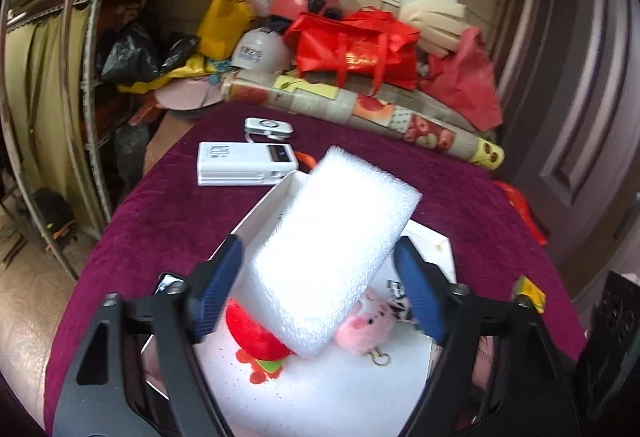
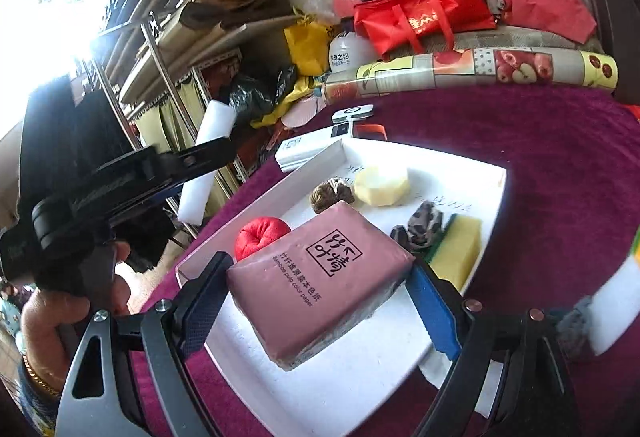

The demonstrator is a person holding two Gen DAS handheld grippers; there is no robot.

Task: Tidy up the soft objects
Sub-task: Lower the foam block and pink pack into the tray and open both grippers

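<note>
On the pink tissue pack (image 2: 320, 277) my right gripper (image 2: 320, 301) held, I read "Bamboo pulp color paper" in black, beside a line of Chinese characters and a boxed square of larger characters. The red bag (image 2: 424, 17) at the back carried gold lettering, partly folded, which I could not make out. The white helmet (image 2: 346, 55) bore a short line of dark Chinese print, too small for me to read surely. The white power bank (image 1: 244, 163) showed grey marks, blurred beyond reading.

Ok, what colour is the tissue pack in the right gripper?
Dusty pink with black print; the tissue pack shows best in the right wrist view.
</note>
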